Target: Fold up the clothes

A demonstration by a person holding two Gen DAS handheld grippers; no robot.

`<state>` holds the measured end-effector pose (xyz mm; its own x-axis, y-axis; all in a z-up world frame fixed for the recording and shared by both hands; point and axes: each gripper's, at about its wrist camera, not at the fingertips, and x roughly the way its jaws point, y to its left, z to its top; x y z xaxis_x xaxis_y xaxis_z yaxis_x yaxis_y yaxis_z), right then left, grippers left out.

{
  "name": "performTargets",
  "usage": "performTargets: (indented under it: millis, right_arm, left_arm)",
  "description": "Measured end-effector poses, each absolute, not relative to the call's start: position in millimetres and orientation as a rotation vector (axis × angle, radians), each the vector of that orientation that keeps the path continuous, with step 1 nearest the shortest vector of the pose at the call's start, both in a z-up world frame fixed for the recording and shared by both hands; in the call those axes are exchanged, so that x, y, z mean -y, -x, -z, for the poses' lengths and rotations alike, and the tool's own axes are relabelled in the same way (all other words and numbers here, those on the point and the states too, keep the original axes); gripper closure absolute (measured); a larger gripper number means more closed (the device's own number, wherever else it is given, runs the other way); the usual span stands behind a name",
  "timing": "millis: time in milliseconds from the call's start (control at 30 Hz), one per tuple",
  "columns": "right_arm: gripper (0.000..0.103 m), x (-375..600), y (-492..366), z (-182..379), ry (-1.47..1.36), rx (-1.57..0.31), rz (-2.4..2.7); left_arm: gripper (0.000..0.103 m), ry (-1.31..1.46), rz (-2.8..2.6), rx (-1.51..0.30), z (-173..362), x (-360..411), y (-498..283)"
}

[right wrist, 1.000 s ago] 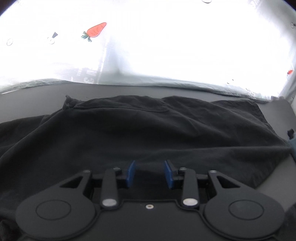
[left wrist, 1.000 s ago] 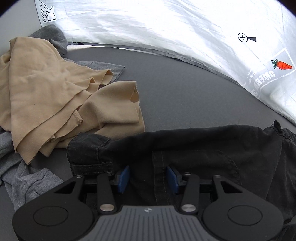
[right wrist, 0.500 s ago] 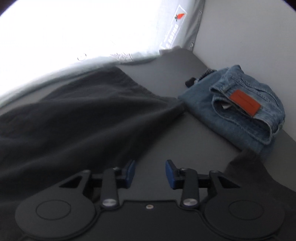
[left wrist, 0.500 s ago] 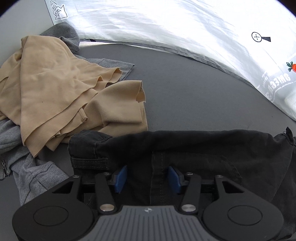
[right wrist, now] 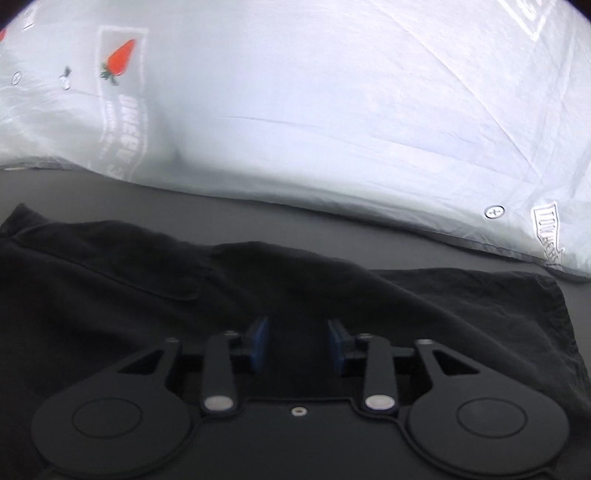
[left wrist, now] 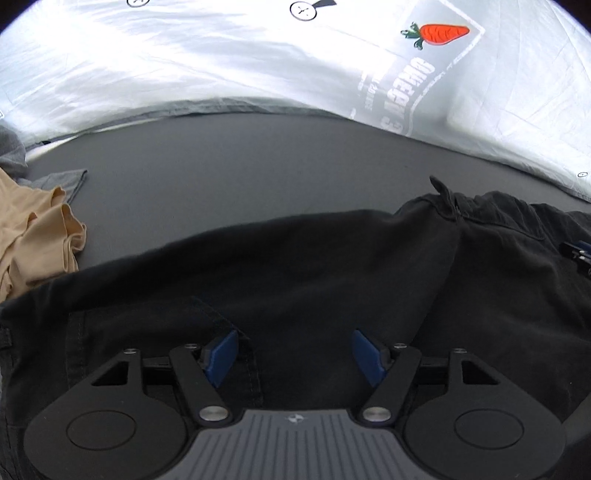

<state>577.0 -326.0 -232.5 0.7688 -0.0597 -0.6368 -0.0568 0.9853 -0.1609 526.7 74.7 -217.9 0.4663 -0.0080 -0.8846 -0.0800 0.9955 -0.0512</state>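
The black garment (left wrist: 314, 277) lies flat on the dark grey bench (left wrist: 240, 177), long axis running nine to three o'clock. The left gripper (left wrist: 295, 354) hovers over its seamed end, fingers (left wrist: 221, 354) spreading, pinching nothing. At three, the right gripper (right wrist: 297, 345) sits above the hem end, fingers (right wrist: 258, 343) part-spread, apparently free. The cloth looks matte, woven, limp.

A dark grey work surface (left wrist: 229, 173) is seen across both views; a white printed sheet (left wrist: 221, 55) is raised along its edge from 10 to 2 o'clock; an orange carrot print (left wrist: 441, 33) is noted at 1 o'clock, grey lettering (left wrist: 402, 99) beneath it.
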Motion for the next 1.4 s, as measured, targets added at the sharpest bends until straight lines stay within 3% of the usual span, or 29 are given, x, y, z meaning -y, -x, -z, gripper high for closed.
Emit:
performTargets:
  millis: [67, 100, 133, 167, 200, 233, 400, 500, 600, 667, 733, 767, 867, 900, 1033, 1100, 1233, 1400]
  right_arm:
    - [0.063, 387.8, -585.3, 235.4, 0.207, -0.690, 0.206]
    - [0.057, 418.0, -586.6, 234.9, 0.182, -0.687, 0.262]
    - [0.040, 447.9, -590.1, 232.0, 0.118, -0.688, 0.295]
    - [0.047, 473.1, -592.0, 229.6, 0.073, -0.708, 0.379]
    - [0.064, 495.0, -592.1, 227.0, 0.043, -0.724, 0.456]
    - [0.074, 506.1, -585.8, 223.4, 0.061, -0.730, 0.512]
    - [0.079, 498.7, -523.3, 199.2, -0.042, -0.667, 0.454]
    - [0.080, 442.3, -487.9, 215.1, 0.030, -0.759, 0.283]
    - [0.078, 419.2, -441.6, 218.2, -0.013, -0.768, 0.396]
    - [0.072, 417.9, -401.6, 203.3, -0.228, -0.773, 0.440]
    - [0.048, 406.0, -354.0, 195.7, -0.303, -0.749, 0.460]
    - [0.046, 398.1, -330.7, 193.4, -0.311, -0.740, 0.471]
    - [0.027, 389.2, -266.5, 196.8, -0.298, -0.776, 0.502]
    - [0.014, 393.9, -246.6, 199.7, -0.348, -0.785, 0.499]
    - [0.010, 402.2, -186.3, 206.2, -0.443, -0.768, 0.429]
    - [0.000, 402.9, -171.4, 209.0, -0.465, -0.783, 0.365]
    - [0.000, 393.9, -172.0, 210.7, -0.421, -0.807, 0.345]
    - [0.000, 377.6, -192.0, 210.8, -0.300, -0.889, 0.403]
  left_arm:
    - [0.032, 0.128, -0.047, -1.071, 220.9, -82.2, -523.5]
    - [0.032, 0.138, -0.049, -1.074, 220.2, -83.9, -523.7]
    - [0.032, 0.137, -0.054, -1.080, 219.4, -84.2, -524.4]
    - [0.032, 0.137, -0.058, -1.085, 218.6, -84.5, -525.1]
    - [0.032, 0.139, -0.065, -1.089, 217.1, -85.0, -524.8]
    - [0.032, 0.145, -0.076, -1.090, 214.8, -85.9, -523.1]
    - [0.032, 0.233, -0.078, -1.088, 198.3, -96.5, -498.1]
    - [0.032, 0.216, -0.072, -1.064, 181.2, -98.4, -472.2]
    - [0.023, 0.182, -0.082, -1.023, 165.5, -103.0, -441.7]
    - [0.018, 0.163, -0.110, -0.985, 158.0, -109.2, -416.4]
    - [0.014, 0.138, -0.141, -0.960, 154.0, -116.6, -389.5]
    - [0.013, 0.131, -0.150, -0.954, 154.1, -121.0, -375.5]
    - [0.007, 0.121, -0.172, -0.945, 158.5, -134.6, -335.9]
    - [0.007, 0.117, -0.192, -0.943, 162.9, -140.1, -321.5]
    - [0.007, 0.151, -0.280, -0.972, 185.1, -155.7, -272.8]
    - [0.006, 0.189, -0.293, -1.021, 200.6, -160.4, -258.2]
    - [0.000, 0.111, -0.323, -1.042, 225.1, -150.3, -242.9]
    - [0.000, 0.152, -0.342, -1.070, 226.2, -154.1, -247.8]
